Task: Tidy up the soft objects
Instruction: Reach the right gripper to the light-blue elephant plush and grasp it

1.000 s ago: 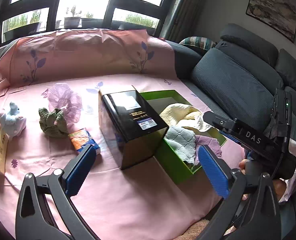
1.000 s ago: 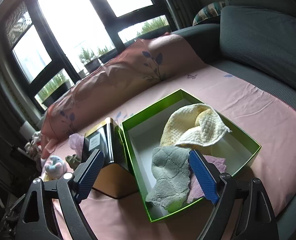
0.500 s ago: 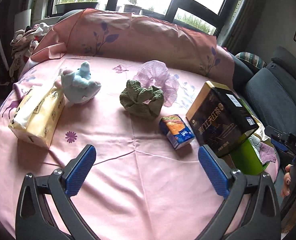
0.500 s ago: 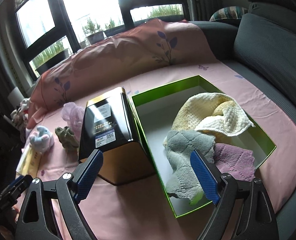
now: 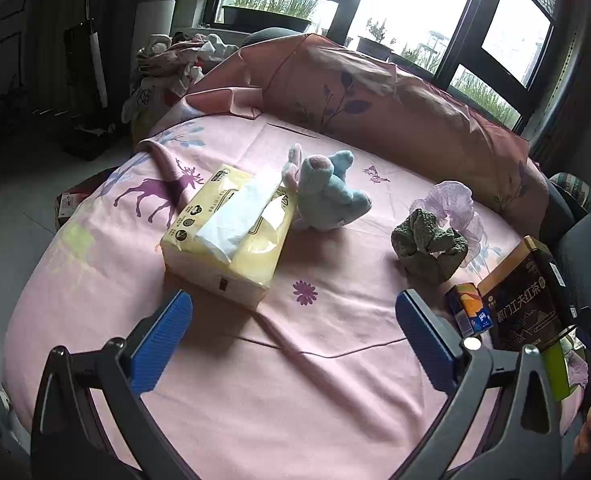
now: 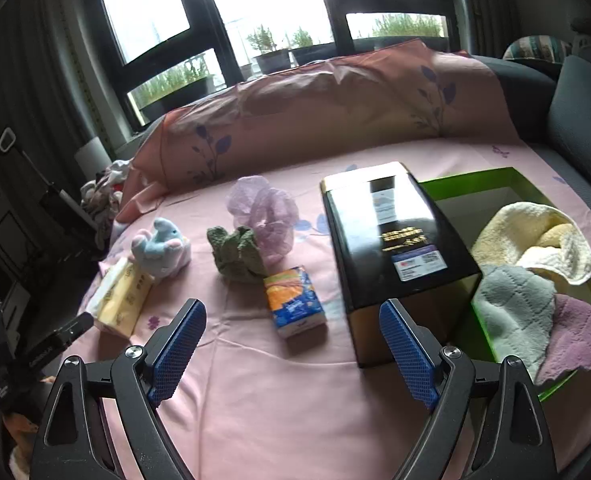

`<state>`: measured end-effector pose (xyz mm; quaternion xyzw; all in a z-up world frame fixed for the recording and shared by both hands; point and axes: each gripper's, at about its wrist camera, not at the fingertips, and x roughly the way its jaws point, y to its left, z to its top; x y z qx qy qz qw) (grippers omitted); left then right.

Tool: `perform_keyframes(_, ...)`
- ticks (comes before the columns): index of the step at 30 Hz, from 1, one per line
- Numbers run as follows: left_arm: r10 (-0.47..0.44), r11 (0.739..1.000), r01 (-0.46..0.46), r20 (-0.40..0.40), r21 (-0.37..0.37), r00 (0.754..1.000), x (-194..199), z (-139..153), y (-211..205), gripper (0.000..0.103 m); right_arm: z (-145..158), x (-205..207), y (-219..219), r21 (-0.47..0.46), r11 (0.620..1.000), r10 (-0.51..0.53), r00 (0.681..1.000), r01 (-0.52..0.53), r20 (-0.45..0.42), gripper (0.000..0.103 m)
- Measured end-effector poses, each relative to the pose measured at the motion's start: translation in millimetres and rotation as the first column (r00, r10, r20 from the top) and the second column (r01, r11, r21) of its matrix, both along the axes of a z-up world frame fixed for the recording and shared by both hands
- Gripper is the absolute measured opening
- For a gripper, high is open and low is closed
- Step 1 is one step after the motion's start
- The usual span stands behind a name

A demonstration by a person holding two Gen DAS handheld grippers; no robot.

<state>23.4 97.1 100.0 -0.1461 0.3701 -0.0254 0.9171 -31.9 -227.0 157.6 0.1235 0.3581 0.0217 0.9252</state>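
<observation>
While wide, left claw [image 5: 291, 338] faces tissue pack [image 5: 231, 236].

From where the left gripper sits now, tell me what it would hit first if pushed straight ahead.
Probably the bare pink sheet between its open fingers. Slightly further along that line sits the yellow tissue pack, left of centre, though depth is hard to judge.

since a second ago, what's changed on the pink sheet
Both views swung leftward: the left tool now faces the yellow tissue pack and blue plush toy, the right tool the small orange-and-blue tissue packet. Nothing was gripped or released. Both tools stayed open; the towels remain in the green box.
</observation>
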Motion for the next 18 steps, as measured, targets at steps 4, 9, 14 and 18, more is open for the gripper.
perform_keyframes(4,0.057,0.998,-0.058,-0.018,-0.030,0.998,0.5,-0.8,23.5,0.102,-3.7,35.2,51.5,0.011,0.997,0.080,0.996,-0.080,-0.042,0.089)
perform_keyframes(9,0.114,0.991,-0.118,-0.052,-0.070,0.992,2.8,-4.7,49.1,0.102,-15.2,95.4,106.3,0.109,0.985,0.144,0.984,-0.132,-0.103,0.089)
perform_keyframes(14,0.158,0.980,-0.167,-0.081,-0.107,0.984,3.1,-9.2,71.0,0.102,-40.1,157.9,162.5,0.166,0.972,0.196,0.962,-0.165,-0.191,0.089)
perform_keyframes(18,0.170,0.970,-0.184,-0.097,-0.161,0.981,2.2,-11.0,82.9,0.102,-58.0,195.6,201.7,-0.010,0.988,0.145,0.967,-0.151,-0.210,0.089)
